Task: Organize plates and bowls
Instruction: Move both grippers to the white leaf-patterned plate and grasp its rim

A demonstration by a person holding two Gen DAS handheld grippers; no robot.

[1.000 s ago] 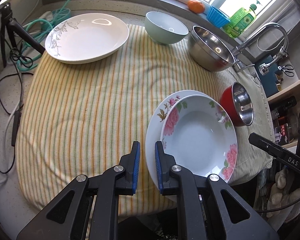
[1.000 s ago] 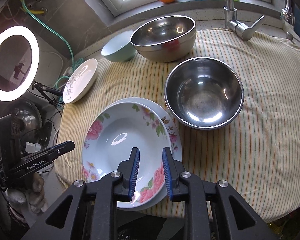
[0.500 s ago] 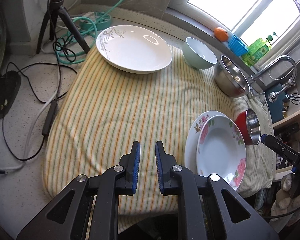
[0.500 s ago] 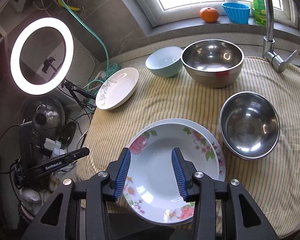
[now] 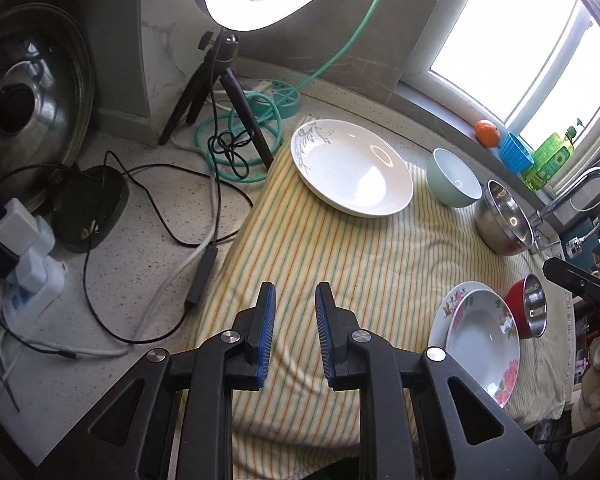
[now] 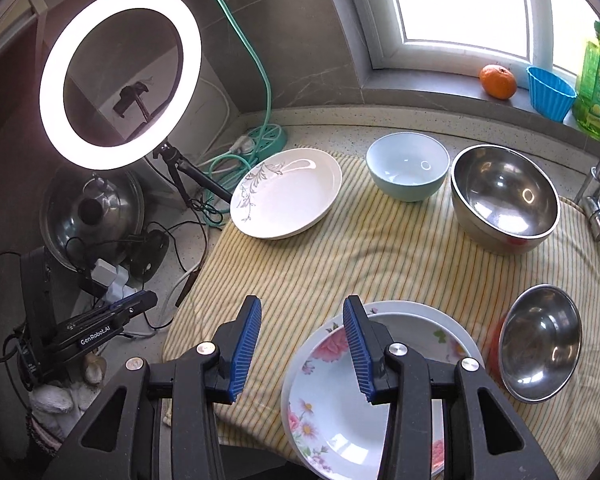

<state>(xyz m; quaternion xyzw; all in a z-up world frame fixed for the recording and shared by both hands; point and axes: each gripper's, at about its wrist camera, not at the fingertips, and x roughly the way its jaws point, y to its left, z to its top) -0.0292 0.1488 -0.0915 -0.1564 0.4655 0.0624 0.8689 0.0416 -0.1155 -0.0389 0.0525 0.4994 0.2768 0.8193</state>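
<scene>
Right wrist view: the right claw [image 6: 300,344] is held wide open, empty, above two stacked floral plates [image 6: 340,392]; the left claw [image 5: 295,330] is parted, empty, facing the white plate [image 5: 352,168], probably stacked next.

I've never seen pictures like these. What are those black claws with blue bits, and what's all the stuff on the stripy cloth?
Those are two grabbing tools; a person holds one in each hand. Each carries a camera looking along its two fingers, so each picture shows a tool from behind.

One picture is from the left gripper, the other from the right gripper. Both are open and hold nothing.

On the striped cloth lie two flowered plates stacked together, a white plate, a pale green bowl, a big steel bowl and a small steel bowl that is red outside. The glowing circle is a ring light.
</scene>
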